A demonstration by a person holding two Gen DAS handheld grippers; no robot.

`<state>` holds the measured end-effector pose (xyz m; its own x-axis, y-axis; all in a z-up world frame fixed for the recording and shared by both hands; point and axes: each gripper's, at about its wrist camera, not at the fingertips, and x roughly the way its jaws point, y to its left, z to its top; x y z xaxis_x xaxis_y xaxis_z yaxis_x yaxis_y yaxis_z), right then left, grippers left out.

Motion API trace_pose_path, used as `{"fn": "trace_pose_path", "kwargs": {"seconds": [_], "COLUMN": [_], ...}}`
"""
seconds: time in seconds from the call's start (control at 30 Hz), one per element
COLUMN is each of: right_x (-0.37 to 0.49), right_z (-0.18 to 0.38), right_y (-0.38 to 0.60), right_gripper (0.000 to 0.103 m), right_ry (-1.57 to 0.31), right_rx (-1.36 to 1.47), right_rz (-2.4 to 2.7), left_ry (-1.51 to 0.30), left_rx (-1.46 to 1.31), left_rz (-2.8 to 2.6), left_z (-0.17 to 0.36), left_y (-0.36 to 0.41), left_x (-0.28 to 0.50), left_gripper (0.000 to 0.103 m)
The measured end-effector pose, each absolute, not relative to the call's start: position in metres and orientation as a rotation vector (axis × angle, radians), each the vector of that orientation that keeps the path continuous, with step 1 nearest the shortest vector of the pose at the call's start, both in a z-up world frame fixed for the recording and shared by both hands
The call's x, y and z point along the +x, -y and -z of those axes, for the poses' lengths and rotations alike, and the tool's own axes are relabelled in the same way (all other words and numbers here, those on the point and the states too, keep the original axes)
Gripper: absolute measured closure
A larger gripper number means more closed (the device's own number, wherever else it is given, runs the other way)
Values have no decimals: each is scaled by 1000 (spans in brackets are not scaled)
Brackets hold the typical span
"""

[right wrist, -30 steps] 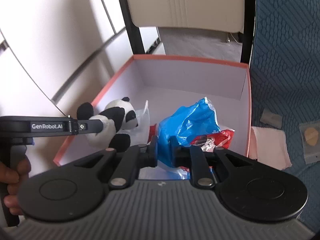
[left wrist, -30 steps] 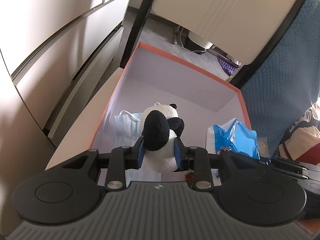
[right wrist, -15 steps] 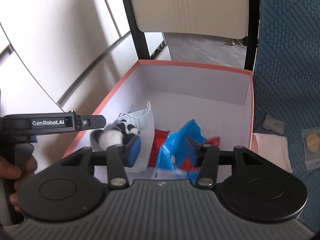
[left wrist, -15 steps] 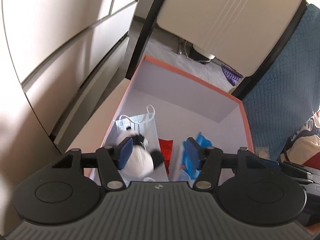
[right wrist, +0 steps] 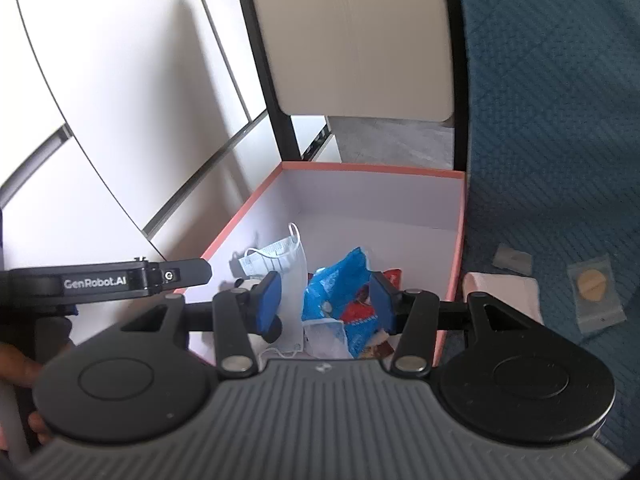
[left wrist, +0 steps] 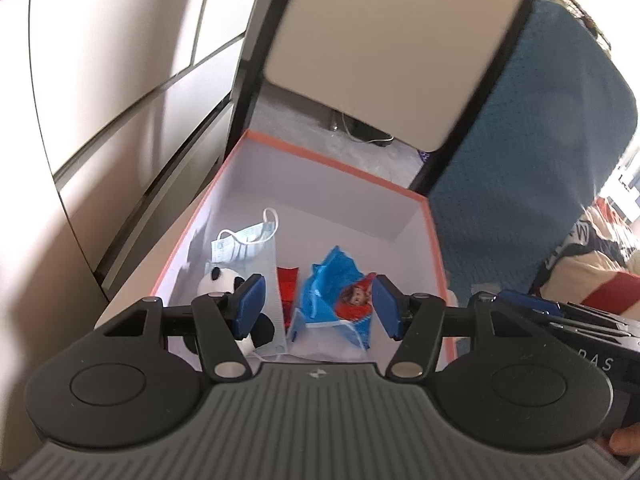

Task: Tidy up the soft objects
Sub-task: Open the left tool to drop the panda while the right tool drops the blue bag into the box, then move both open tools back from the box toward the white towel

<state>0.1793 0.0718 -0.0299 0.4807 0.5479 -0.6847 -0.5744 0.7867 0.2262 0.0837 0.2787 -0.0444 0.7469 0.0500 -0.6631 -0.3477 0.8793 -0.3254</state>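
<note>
An orange-rimmed box (left wrist: 332,165) (right wrist: 372,168) with a white inside holds the soft things. A panda plush (left wrist: 222,280) lies at its near left, partly hidden behind my left finger. A pale face mask (left wrist: 248,242) (right wrist: 286,262) rests beside it. A crumpled blue bag (left wrist: 328,292) (right wrist: 340,280) with a red print lies at the near right, next to a red packet (left wrist: 288,286). My left gripper (left wrist: 318,305) hangs open above the box, holding nothing. My right gripper (right wrist: 325,305) is open and empty too, above the blue bag.
A chair back (left wrist: 392,48) (right wrist: 352,40) stands behind the box, with pale cabinet doors to the left. A blue quilt (right wrist: 560,120) lies to the right and carries a white cloth (right wrist: 500,292) and small clear packets (right wrist: 596,292). The left gripper's body (right wrist: 108,282) crosses the right view.
Both grippers opened. The panda dropped from the left one and the blue bag from the right one into the box. Both grippers then rose and drew back.
</note>
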Motion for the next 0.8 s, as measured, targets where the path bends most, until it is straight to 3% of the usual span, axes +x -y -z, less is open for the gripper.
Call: {"fn": "trace_pose_path", "kwargs": {"seconds": [0.8], "right_x": [129], "right_z": [3], "right_y": [38], "right_gripper": [51], "right_ry": [-712], "right_rx": [-27], "right_rz": [-621], "left_ry": [-626], "left_rx": [-381], "left_rz": [-159], "left_z": [23], "left_y": [-160], "left_x": [55], "left_gripper": [38]}}
